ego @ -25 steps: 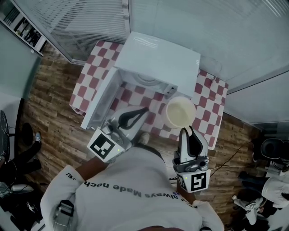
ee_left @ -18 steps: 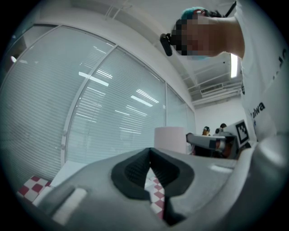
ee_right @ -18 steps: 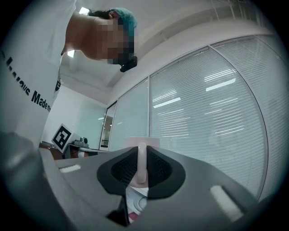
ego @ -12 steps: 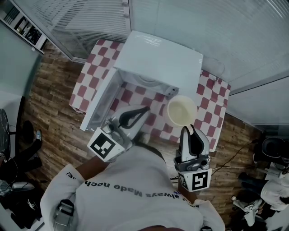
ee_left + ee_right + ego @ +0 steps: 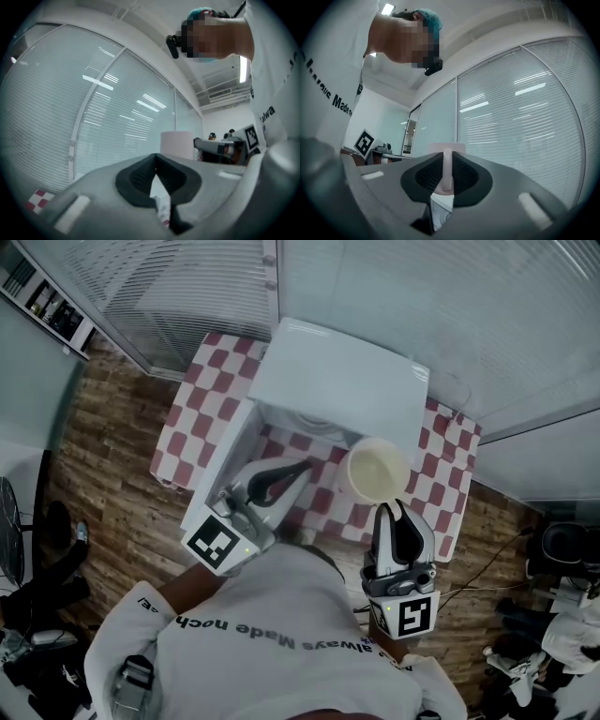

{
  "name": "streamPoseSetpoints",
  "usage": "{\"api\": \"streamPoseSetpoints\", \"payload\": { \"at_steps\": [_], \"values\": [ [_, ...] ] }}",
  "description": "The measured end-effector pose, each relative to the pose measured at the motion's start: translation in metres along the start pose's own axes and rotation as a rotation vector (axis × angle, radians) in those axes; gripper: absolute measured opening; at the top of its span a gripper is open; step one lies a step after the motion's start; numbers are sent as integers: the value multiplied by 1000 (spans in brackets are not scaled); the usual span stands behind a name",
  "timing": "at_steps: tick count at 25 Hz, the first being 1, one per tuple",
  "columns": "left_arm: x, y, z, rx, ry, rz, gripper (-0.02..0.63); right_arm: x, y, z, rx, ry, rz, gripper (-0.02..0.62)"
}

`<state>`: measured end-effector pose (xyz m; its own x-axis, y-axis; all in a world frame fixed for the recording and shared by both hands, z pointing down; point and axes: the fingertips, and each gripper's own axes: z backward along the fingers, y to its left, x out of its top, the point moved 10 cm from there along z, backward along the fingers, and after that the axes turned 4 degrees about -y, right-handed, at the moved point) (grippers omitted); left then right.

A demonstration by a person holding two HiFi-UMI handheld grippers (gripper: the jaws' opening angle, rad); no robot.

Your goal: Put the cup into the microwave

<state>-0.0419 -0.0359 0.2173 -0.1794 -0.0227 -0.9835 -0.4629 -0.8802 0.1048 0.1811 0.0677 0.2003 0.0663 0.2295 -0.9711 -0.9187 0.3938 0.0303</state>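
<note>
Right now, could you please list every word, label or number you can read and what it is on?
"always Made noch": on the white shirt, upside down in the head view; letters beside it unreadable.
left marker cube, right marker cube: patterns only, no letters.
microwave, cup: no print visible.

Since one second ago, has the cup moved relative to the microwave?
Yes. The cup, gripped by its handle in the right tool, has come closer to the microwave; its rim now overlaps the front edge.
</note>
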Motion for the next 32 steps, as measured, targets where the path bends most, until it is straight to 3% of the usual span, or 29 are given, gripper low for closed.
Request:
{"api": "streamPoseSetpoints", "payload": {
  "at_steps": [13,32],
  "values": [
    [-6,36,12,-3,15,22,3,-14,14,-27,-25,22,-1,37],
    [-58,52,15,6,79,65,5,-64,17,-17,-50,101,-27,37]
  ]
}}
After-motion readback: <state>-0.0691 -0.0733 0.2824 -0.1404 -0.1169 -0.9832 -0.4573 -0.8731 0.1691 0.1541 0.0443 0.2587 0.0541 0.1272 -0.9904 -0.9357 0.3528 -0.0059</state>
